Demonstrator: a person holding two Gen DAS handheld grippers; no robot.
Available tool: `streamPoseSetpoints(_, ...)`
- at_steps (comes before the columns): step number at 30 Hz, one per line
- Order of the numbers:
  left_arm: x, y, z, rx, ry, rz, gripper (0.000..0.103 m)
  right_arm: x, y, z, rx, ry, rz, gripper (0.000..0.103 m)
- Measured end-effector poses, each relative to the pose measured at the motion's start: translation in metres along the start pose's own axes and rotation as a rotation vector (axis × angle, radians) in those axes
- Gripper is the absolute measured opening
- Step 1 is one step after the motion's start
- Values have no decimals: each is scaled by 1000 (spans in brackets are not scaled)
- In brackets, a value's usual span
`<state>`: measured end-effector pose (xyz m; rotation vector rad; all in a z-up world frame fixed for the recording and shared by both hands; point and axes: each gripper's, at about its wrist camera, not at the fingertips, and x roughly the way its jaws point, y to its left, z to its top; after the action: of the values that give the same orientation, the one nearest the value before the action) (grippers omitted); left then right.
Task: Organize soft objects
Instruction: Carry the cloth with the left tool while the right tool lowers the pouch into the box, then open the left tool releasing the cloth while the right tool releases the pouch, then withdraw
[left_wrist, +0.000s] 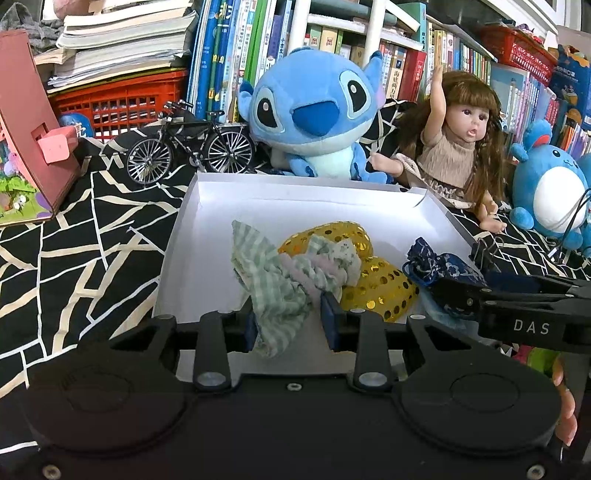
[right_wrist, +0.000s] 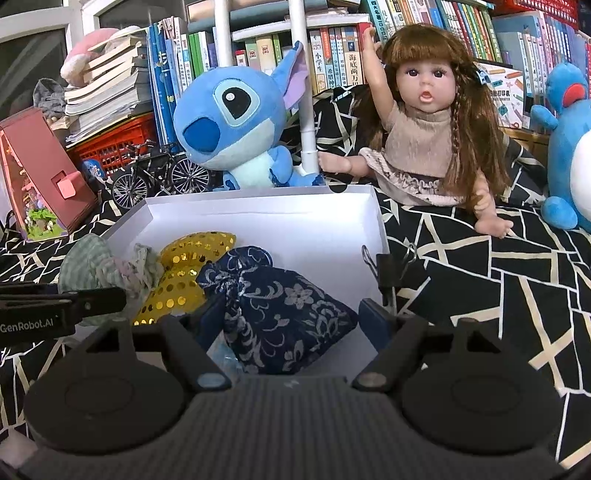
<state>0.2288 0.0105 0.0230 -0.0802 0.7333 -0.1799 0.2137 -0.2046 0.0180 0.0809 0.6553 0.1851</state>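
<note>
Left wrist view: the left gripper (left_wrist: 290, 319) sits low over the near edge of the shallow white cardboard box (left_wrist: 295, 188). Its blue pads (left_wrist: 330, 319) pinch the lower end of a green-and-white checked cloth pouch (left_wrist: 273, 280), which rests inside the box. Behind the pouch lies a gold sequinned fabric pouch (left_wrist: 376, 284), touching it. A navy floral drawstring pouch (left_wrist: 439, 264) lies at the box's right side, partly covered by the black body of the right gripper (left_wrist: 524, 306). Beyond the box, a blue plush alien toy (left_wrist: 314, 110), a long-haired doll in a beige knit top (left_wrist: 454, 147) and a black model bicycle (left_wrist: 192, 147) stand on the black-and-cream patterned cloth (left_wrist: 92, 229).

Right wrist view: the right gripper (right_wrist: 295, 323) has its jaws spread, one finger on each side of the navy floral drawstring pouch (right_wrist: 280, 310); the right pad (right_wrist: 376, 323) stands clear of the fabric, and contact on the left side cannot be told. The pouch rests in the box (right_wrist: 258, 218), touching the gold pouch (right_wrist: 184, 266). A black binder clip (right_wrist: 389, 269) grips the box's right wall. The left gripper enters from the left edge, its pads hidden.
</note>
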Motion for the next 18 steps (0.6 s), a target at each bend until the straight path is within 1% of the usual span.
streamPoseSetpoints(2, 0, 1, -1, -6, 4, -1, 36, 0, 0, 0, 5, 2, 3, 80)
streamPoseSetpoints(4, -2, 1, -1, -7, -2, -4, 41, 0, 0, 0, 6, 4, 4, 81)
streamPoseSetpoints(8, -4, 0, -1, 0, 0, -10, 44, 1, 0, -1, 6, 7, 7, 84)
streamPoseSetpoints(11, -5, -3, -1, 9, -4, -9, 50, 0, 0, 0, 5, 11, 9, 85)
streamPoseSetpoints(13, -7, -4, -2, 19, -12, -3, 58, -1, 1, 0, 4, 13, 11, 90)
streamPoseSetpoints(17, -13, -8, -1, 37, -30, -2, 69, -4, 1, -2, -6, 12, 20, 90)
streamPoseSetpoints(18, -14, -8, -1, 40, -32, -2, 73, -6, 2, -2, -10, 11, 22, 90)
